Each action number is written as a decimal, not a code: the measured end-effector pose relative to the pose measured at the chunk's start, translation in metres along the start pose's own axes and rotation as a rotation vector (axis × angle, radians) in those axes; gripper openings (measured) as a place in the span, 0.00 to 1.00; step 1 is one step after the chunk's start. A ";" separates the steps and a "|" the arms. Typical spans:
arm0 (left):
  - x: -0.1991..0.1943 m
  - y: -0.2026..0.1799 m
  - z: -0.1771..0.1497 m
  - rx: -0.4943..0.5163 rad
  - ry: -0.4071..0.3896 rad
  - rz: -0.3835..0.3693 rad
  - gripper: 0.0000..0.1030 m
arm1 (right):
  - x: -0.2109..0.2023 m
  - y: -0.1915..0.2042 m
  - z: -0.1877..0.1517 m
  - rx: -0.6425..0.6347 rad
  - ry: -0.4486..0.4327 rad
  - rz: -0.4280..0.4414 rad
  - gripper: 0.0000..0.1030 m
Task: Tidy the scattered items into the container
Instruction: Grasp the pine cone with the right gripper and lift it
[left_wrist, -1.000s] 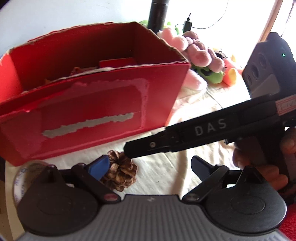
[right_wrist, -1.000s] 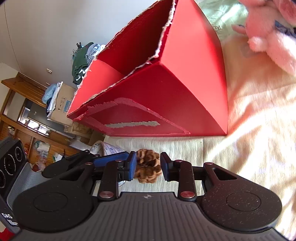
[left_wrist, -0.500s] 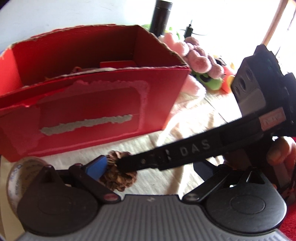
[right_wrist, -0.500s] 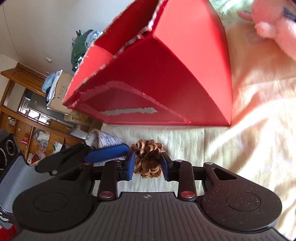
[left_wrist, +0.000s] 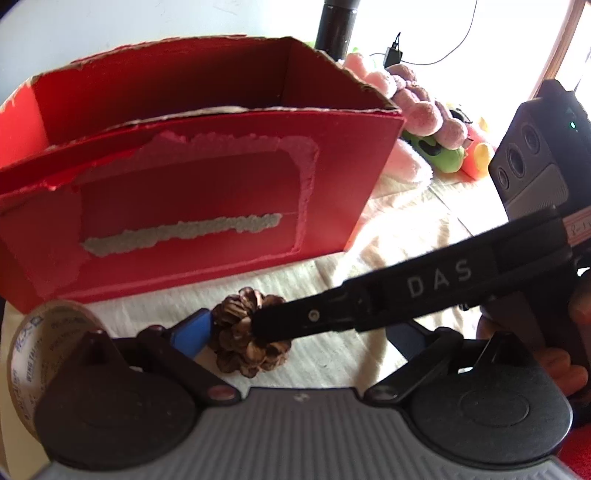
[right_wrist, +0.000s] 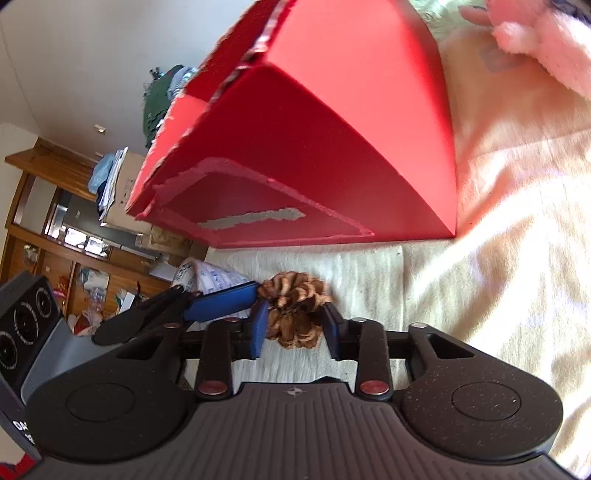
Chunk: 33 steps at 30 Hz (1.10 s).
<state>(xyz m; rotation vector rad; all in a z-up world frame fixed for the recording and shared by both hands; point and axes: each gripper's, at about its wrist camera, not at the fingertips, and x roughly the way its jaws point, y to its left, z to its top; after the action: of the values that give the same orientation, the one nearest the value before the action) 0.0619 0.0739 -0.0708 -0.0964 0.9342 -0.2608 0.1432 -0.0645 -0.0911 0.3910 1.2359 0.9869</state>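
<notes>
A brown pine cone (right_wrist: 293, 317) lies on the cream cloth (right_wrist: 498, 258) just in front of the red cardboard box (left_wrist: 207, 206). My right gripper (right_wrist: 295, 326) is shut on it, a blue pad pressed against each side. In the left wrist view one of its fingers (left_wrist: 369, 306) crosses from the right over the pine cone (left_wrist: 240, 347). My left gripper (left_wrist: 295, 326) stands wide open around the same spot, its left blue pad beside the cone. That blue finger (right_wrist: 221, 302) also shows in the right wrist view. The box (right_wrist: 332, 155) has torn top edges; its inside is hidden.
A roll of tape (left_wrist: 40, 354) sits at the left by my left gripper. Plush toys (left_wrist: 424, 114) lie right of the box, a pink one (right_wrist: 546, 40) nearest. A black cylinder (left_wrist: 338, 22) stands behind the box. A hand (left_wrist: 569, 369) holds the right gripper's handle.
Hardly anything moved: the right gripper stays shut on the pine cone in front of the box. The left view has dipped a little, so the box's contents no longer show.
</notes>
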 end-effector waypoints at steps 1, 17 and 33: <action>0.001 -0.001 0.000 0.000 0.001 -0.009 0.95 | -0.002 0.001 0.000 -0.008 -0.004 -0.010 0.32; 0.024 -0.015 -0.003 -0.037 0.051 -0.112 0.80 | -0.040 -0.020 -0.018 0.044 -0.075 -0.109 0.35; 0.022 -0.026 -0.001 0.069 0.053 -0.089 0.65 | -0.037 -0.033 -0.021 0.132 -0.084 -0.078 0.45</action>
<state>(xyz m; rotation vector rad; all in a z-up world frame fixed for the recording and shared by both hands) 0.0687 0.0437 -0.0833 -0.0676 0.9736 -0.3788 0.1373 -0.1169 -0.0996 0.4797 1.2343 0.8171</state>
